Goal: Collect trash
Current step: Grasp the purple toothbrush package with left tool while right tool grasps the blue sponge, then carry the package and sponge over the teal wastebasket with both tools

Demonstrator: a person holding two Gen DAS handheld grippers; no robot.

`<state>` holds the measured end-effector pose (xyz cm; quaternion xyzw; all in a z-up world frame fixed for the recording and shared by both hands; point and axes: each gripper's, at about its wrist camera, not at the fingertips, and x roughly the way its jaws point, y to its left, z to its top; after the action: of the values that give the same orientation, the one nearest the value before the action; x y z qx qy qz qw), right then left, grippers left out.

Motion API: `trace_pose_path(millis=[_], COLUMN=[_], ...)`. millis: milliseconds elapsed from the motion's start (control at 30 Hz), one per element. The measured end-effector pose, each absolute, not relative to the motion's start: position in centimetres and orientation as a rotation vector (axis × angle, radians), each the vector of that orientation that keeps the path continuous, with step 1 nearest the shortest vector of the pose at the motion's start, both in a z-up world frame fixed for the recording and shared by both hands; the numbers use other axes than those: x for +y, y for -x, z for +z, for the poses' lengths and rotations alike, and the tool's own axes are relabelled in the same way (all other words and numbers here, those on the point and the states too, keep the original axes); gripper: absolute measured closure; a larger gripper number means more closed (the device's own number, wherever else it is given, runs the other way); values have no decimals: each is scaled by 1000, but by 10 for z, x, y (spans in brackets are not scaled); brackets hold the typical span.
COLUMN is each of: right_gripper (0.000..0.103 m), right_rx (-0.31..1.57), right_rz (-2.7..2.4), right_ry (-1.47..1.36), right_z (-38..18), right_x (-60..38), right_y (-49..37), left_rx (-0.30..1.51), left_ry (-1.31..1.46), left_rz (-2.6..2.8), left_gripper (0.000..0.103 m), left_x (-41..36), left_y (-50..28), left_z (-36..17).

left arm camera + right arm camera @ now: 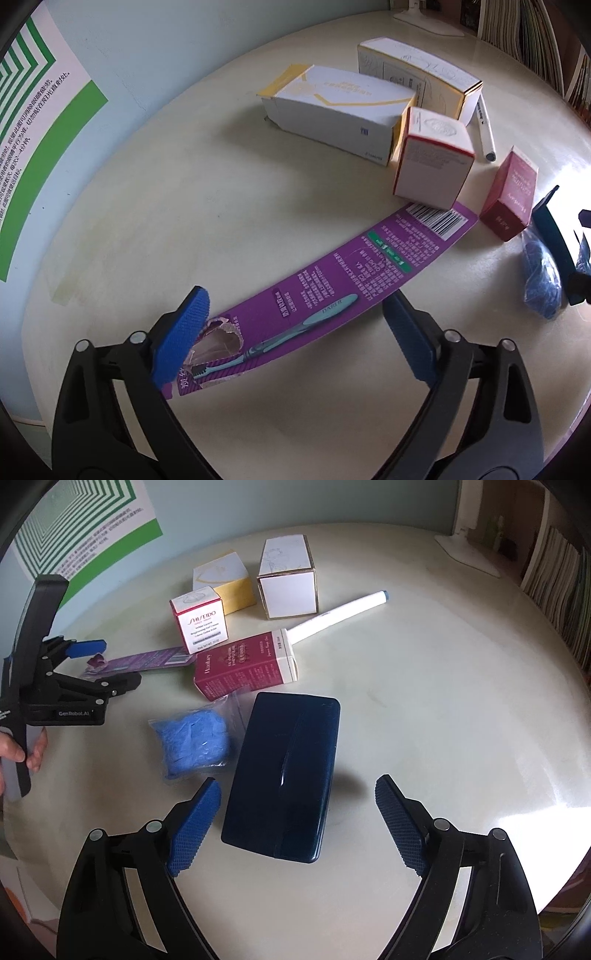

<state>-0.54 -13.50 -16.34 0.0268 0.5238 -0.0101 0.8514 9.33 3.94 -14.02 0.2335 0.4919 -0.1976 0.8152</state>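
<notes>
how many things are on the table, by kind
cardboard boxes: 4 – yellow-trimmed box, gold-edged box, Shiseido box, maroon box
flat purple toothbrush card: 1
white pen: 1
bag of blue gloves: 1
dark blue case: 1
total: 8

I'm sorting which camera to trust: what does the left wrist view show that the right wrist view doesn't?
Only the left wrist view: the full purple toothbrush card, its printed toothbrush and barcode, between the open left tongs. Only the right wrist view: the whole dark blue case between the open right tongs, and a hand. Both: the maroon box, white marker, blue bag.
</notes>
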Motion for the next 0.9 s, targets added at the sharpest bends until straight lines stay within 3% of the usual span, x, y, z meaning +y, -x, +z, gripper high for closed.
trace_pose_path(millis=[167, 333, 633, 900], right_gripper=[27, 50, 50, 50], right_rx=[1101, 1093, 1099, 1096], right_rz=[-40, -54, -58, -55], right_ry=[-40, 3, -46, -74], right_z=[-165, -164, -161, -159], right_x=[-135, -135, -148, -150], right_y=[5, 5, 10, 13], left_rx=[1053, 1083, 1102, 1119], left_ry=[-484, -439, -453, -425], left_rz=[-448, -494, -573, -598], left_gripper=[23, 43, 82, 92], left_x=[38, 32, 16, 13], left_y=[-101, -107, -123, -125], left_z=[-139, -137, -128, -116])
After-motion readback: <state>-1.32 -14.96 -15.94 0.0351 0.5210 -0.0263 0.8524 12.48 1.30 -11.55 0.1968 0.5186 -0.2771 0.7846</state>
